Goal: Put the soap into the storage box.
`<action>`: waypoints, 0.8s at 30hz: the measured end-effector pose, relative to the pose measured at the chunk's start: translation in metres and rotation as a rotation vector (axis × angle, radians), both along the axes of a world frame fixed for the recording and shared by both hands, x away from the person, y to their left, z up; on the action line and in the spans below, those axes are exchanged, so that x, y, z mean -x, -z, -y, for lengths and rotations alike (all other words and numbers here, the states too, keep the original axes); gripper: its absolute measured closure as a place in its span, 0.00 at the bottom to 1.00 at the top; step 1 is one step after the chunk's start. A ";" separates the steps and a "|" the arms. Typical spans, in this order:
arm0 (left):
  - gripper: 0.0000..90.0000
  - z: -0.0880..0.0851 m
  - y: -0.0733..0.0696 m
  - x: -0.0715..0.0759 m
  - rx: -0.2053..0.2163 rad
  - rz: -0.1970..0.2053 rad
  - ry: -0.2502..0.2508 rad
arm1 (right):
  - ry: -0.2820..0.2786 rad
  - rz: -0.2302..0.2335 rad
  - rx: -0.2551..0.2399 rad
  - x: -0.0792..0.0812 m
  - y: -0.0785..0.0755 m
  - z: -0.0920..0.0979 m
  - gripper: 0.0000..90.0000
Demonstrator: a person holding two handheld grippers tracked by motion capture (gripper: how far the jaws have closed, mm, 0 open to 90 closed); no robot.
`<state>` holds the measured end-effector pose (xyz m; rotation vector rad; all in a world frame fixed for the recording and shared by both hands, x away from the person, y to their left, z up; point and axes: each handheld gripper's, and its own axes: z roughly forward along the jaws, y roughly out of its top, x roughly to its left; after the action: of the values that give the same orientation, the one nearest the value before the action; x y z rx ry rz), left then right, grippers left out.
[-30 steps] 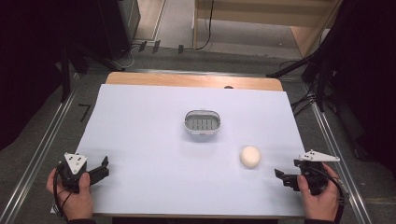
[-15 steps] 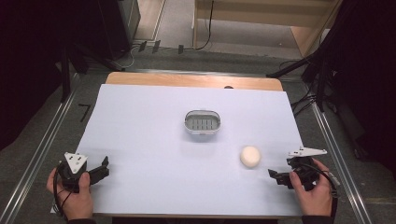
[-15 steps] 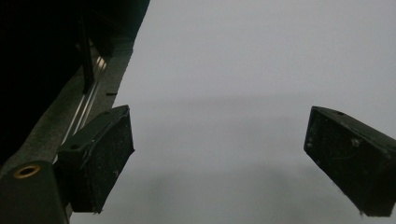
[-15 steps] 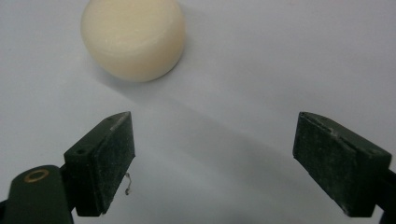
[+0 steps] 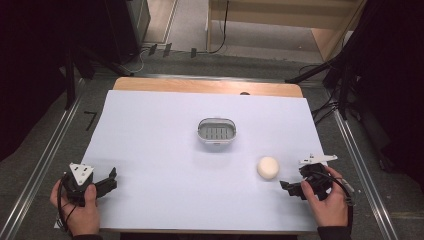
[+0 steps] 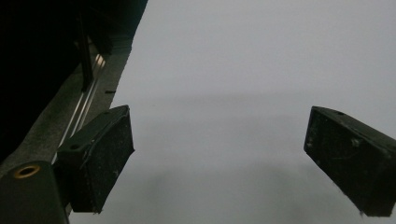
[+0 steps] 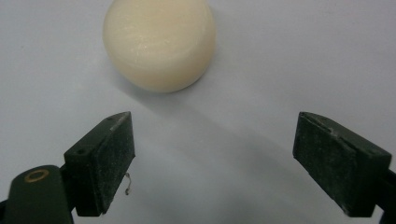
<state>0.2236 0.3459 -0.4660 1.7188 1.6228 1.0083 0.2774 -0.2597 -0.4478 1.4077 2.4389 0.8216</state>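
A cream round ball-like object (image 5: 268, 167) rests on the white table sheet (image 5: 165, 150) at the right. My right gripper (image 5: 289, 187) is held low just to its right and nearer the front edge, jaws spread open and empty. In the right gripper view the cream object (image 7: 159, 42) lies just beyond the two black pads (image 7: 102, 163), slightly left of their midline. My left gripper (image 5: 111, 180) sits at the front left corner, open and empty; in its own view my left gripper (image 6: 219, 163) faces bare sheet.
A small grey oval dish with a slotted bottom (image 5: 216, 131) stands in the middle of the sheet. A wooden table edge (image 5: 200, 86) runs along the back. Metal rails (image 5: 45, 150) flank the table, with dark stands and cables on the floor beyond.
My right gripper has moved left and forward toward the cream object, tilting down. The left gripper has stayed put.
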 end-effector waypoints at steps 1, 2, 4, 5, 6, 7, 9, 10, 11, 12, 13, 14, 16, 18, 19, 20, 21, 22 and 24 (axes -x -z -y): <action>0.10 0.000 0.000 0.000 0.000 -0.001 0.000 | 0.002 -0.003 0.001 0.000 0.000 -0.001 0.15; 0.10 0.000 0.000 0.000 0.001 -0.001 -0.001 | -0.002 -0.001 0.001 -0.001 -0.001 -0.002 0.15; 0.10 0.000 0.000 0.000 0.000 -0.002 -0.002 | -0.005 0.000 0.003 -0.001 -0.002 -0.005 0.15; 0.10 0.000 0.000 -0.001 -0.001 -0.006 0.002 | -0.012 0.001 0.008 -0.002 -0.003 -0.006 0.15; 0.10 0.000 0.000 -0.001 -0.003 -0.007 0.002 | -0.014 0.000 0.007 -0.002 -0.004 -0.008 0.15; 0.10 0.000 0.000 -0.001 -0.002 -0.008 0.001 | -0.013 0.000 0.009 -0.003 -0.005 -0.009 0.15; 0.10 0.000 0.000 -0.001 -0.002 -0.012 0.001 | -0.016 -0.002 0.008 -0.003 -0.005 -0.011 0.15; 0.10 -0.001 0.000 -0.001 -0.002 -0.014 0.001 | -0.025 -0.005 0.010 -0.006 -0.006 -0.013 0.15; 0.10 0.000 0.000 -0.001 -0.001 -0.014 -0.001 | -0.028 -0.009 0.011 -0.007 -0.007 -0.014 0.15; 0.10 0.000 0.000 -0.001 -0.001 -0.014 -0.001 | -0.028 -0.009 0.011 -0.007 -0.007 -0.014 0.15; 0.10 0.000 0.000 -0.001 -0.001 -0.016 0.000 | -0.039 -0.015 0.012 -0.010 -0.007 -0.017 0.15; 0.10 0.000 0.000 -0.001 0.000 -0.017 0.000 | -0.041 -0.020 0.017 -0.010 -0.008 -0.018 0.15; 0.10 0.000 0.000 -0.001 0.000 -0.017 -0.002 | -0.046 -0.022 0.021 -0.012 -0.008 -0.020 0.15; 0.10 0.000 0.000 -0.002 0.000 -0.018 -0.002 | -0.053 -0.029 0.024 -0.014 -0.008 -0.025 0.15; 0.10 0.000 0.000 -0.002 -0.001 -0.020 -0.001 | -0.059 -0.030 0.024 -0.015 -0.008 -0.026 0.15; 0.10 0.000 0.000 -0.002 -0.002 -0.022 -0.001 | -0.057 -0.035 0.023 -0.015 -0.007 -0.027 0.15; 0.10 0.000 0.000 -0.002 -0.002 -0.022 -0.001 | -0.057 -0.035 0.023 -0.015 -0.007 -0.027 0.15; 0.10 0.000 0.000 -0.002 -0.001 -0.022 0.000 | -0.060 -0.033 0.028 -0.016 -0.007 -0.028 0.15; 0.10 0.000 0.000 -0.002 0.001 -0.021 -0.001 | -0.061 -0.041 0.030 -0.017 -0.006 -0.031 0.15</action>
<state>0.2257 0.3458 -0.4664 1.7333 1.6375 0.9925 0.2945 -0.2287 -0.4419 1.3582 2.5255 0.7731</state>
